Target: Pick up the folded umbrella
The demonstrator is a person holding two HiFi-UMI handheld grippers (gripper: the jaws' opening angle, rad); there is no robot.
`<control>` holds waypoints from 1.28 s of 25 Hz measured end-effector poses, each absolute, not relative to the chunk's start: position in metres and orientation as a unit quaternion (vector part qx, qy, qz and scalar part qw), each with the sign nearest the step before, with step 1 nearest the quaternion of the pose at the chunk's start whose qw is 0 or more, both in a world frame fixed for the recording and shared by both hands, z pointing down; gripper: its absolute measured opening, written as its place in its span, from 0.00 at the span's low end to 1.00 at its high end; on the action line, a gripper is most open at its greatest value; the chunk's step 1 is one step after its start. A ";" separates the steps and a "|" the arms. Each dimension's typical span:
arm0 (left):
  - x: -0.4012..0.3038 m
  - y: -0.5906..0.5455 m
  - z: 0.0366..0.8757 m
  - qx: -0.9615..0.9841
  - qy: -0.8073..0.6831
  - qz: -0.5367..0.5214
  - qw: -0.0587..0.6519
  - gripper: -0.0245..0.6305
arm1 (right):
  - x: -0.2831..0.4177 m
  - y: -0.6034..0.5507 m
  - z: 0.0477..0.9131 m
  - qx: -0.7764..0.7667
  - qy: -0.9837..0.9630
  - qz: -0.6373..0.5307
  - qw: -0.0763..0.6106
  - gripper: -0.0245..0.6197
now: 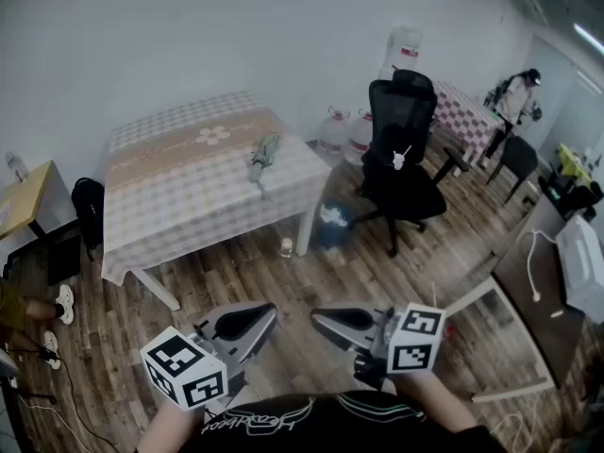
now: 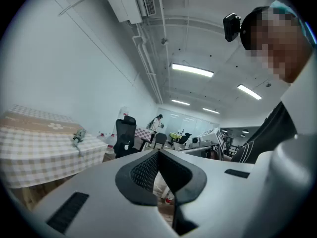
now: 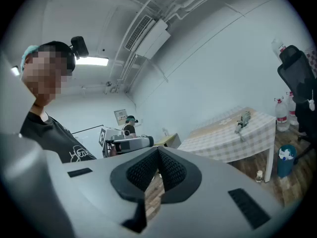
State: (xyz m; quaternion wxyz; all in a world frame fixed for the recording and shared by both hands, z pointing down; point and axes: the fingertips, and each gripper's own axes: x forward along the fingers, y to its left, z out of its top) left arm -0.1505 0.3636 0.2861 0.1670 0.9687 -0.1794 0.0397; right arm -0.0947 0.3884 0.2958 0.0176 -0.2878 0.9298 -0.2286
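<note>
only head view shows black bag beside table bearing umbrella.

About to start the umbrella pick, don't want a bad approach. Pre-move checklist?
1. Umbrella in view, lying on table: ok.
2. Nothing else lying by it: ok.
3. Left gripper and right gripper empty: ok.
4. Gripper open for the grasp: not ok, both shut.
5. Umbrella within reach: not ok, table stands well off.
6. Approach clear: cannot tell; bottle stands by the table leg.
</note>
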 end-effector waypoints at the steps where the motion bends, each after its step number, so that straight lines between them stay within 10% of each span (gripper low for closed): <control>1: -0.152 0.364 0.286 0.969 -0.179 0.039 0.166 0.03 | -0.096 0.388 0.295 -0.289 0.930 -0.226 0.018 0.05; 32: -0.144 0.316 0.330 0.958 -0.169 0.067 0.220 0.03 | -0.090 0.337 0.328 -0.300 0.914 -0.272 0.035 0.05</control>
